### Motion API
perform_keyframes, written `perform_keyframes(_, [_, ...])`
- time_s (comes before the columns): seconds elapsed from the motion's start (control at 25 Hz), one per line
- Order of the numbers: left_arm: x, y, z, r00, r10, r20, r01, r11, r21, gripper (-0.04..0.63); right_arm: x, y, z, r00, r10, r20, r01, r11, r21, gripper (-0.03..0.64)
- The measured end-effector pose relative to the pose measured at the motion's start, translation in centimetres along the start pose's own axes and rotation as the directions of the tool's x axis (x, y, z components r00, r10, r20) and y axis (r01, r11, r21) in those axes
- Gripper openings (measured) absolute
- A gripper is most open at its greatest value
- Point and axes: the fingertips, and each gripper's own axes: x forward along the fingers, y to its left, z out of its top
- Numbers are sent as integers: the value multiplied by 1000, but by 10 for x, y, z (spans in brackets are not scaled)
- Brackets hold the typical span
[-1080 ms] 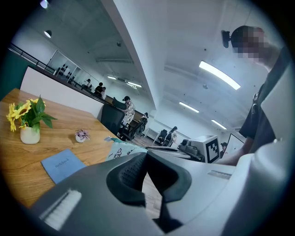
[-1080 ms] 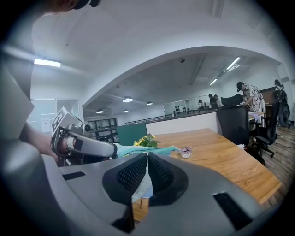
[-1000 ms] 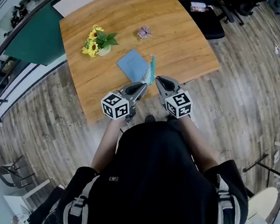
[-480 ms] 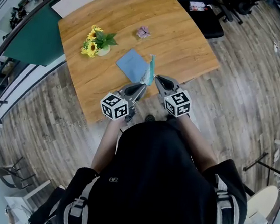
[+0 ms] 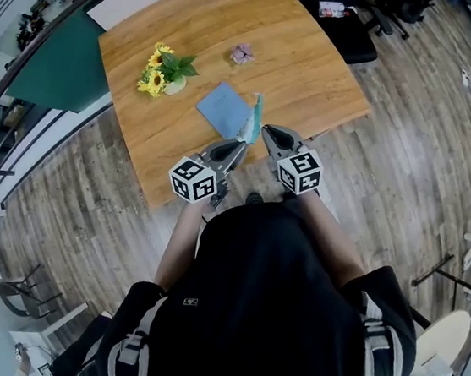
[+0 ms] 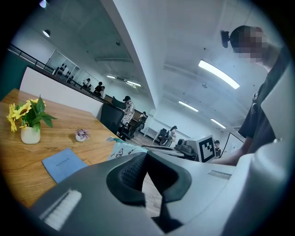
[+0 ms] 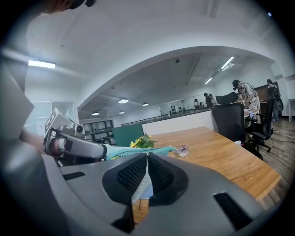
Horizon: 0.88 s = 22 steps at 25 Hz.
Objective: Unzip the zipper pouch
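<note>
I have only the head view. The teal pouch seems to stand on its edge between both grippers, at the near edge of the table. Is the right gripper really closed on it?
Observer: Yes. In the right gripper view the right gripper has its jaws together, with the pale fabric of the zipper pouch pinched between them.
Operator: And the left one?
Observer: The left gripper is shut too; the right gripper view shows the pouch's teal edge running out from its tip.
Operator: Is the blue thing a book?
Observer: The left gripper view shows a flat blue notebook with one small word on its cover.
</note>
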Motion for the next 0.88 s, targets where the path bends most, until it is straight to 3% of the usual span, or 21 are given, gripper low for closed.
perform_keyframes(0.88, [4, -16, -4, 999, -27, -21, 28, 999, 30, 2, -9, -14, -1, 999, -39, 12, 39, 999, 15, 17])
